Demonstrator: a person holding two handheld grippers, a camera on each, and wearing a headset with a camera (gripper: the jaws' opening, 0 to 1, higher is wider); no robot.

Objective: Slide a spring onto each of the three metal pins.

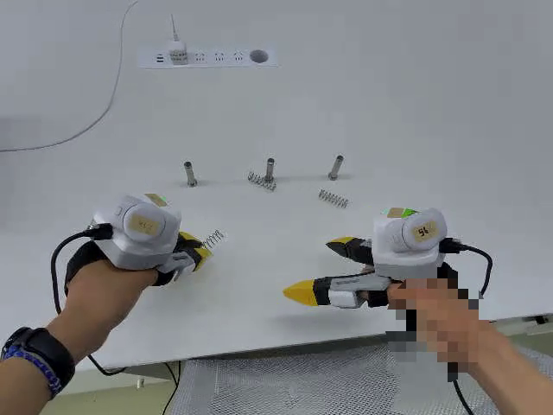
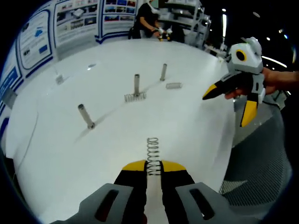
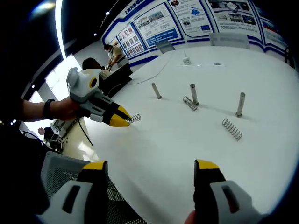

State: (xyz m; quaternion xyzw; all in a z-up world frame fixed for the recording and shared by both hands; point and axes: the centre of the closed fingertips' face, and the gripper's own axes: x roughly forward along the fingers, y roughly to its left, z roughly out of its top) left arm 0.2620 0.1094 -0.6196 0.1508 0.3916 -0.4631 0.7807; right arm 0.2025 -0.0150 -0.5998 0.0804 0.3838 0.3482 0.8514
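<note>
Left gripper (image 2: 153, 166) jaws pinch one spring (image 2: 152, 149), its near end hidden between them; right gripper (image 3: 150, 164) jaws gape wide, empty. On the bench (image 1: 415, 130), a second spring (image 1: 262, 181) lies just beside the middle pin (image 1: 270, 169), a third spring (image 1: 333, 199) near the right pin (image 1: 335, 167).

Landmark: middle pin (image 1: 270, 169). Left pin (image 1: 190, 174) and right pin (image 1: 335, 168) stand upright, well apart from it, w/ open gaps betw. them. One spring (image 1: 262, 181) lies at its base, front-left, partly across the left gap. A second spring (image 1: 333, 199) lies front-right of it, near the right pin. Tabletop (image 1: 259, 251) in front of it is bare as far as the left gripper (image 1: 200, 251), w/ a third spring (image 1: 213, 238) sticking out of its closed jaws, and the right gripper (image 1: 321, 270), jaws apart. Behind it, bare top up to the power strip (image 1: 207, 58); cable (image 1: 104, 104) far-left.
</note>
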